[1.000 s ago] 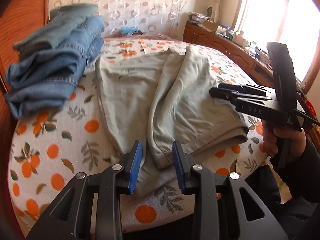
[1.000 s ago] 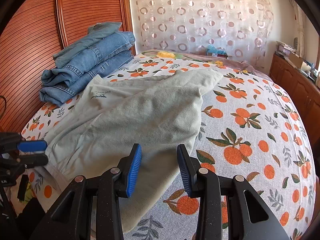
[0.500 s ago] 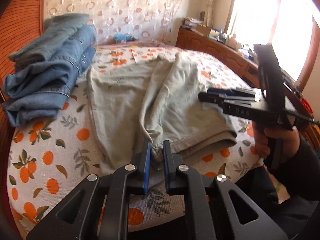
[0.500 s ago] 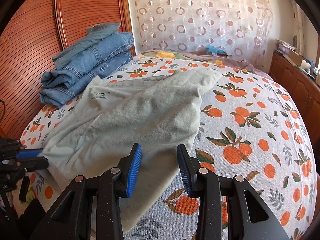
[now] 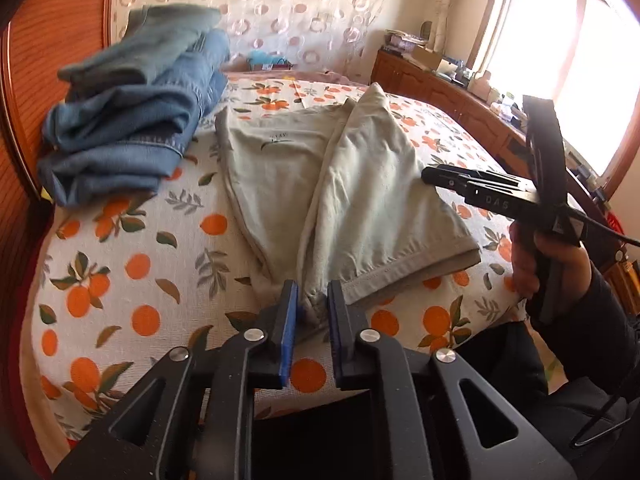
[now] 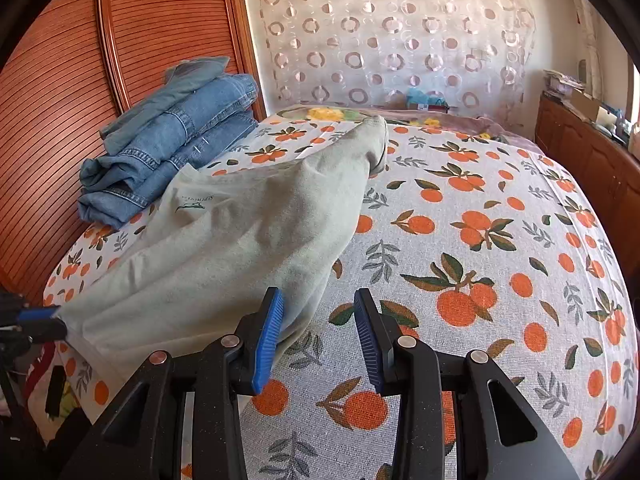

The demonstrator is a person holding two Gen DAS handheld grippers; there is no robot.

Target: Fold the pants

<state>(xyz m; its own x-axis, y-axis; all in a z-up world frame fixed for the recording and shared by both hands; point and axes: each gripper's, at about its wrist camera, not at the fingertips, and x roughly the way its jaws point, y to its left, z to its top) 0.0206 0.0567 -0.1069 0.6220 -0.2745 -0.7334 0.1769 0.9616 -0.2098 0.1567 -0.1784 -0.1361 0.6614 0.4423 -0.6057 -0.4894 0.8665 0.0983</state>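
Pants (image 5: 352,184), pale green, lie lengthwise on the orange-print bed (image 5: 132,280), just beside a jeans stack (image 5: 136,120) by the headboard. Left view: left gripper (image 5: 312,308) narrow, jaws opening, a bunched hem corner between the pads; it also shows the right gripper (image 5: 430,176) side-on over the pants in a hand (image 5: 552,264), gap unreadable there. Right view alone shows right gripper (image 6: 318,336) jaws moderately apart and empty, left pad at the pants' edge, and the cloth pulled toward the left gripper (image 6: 44,322).
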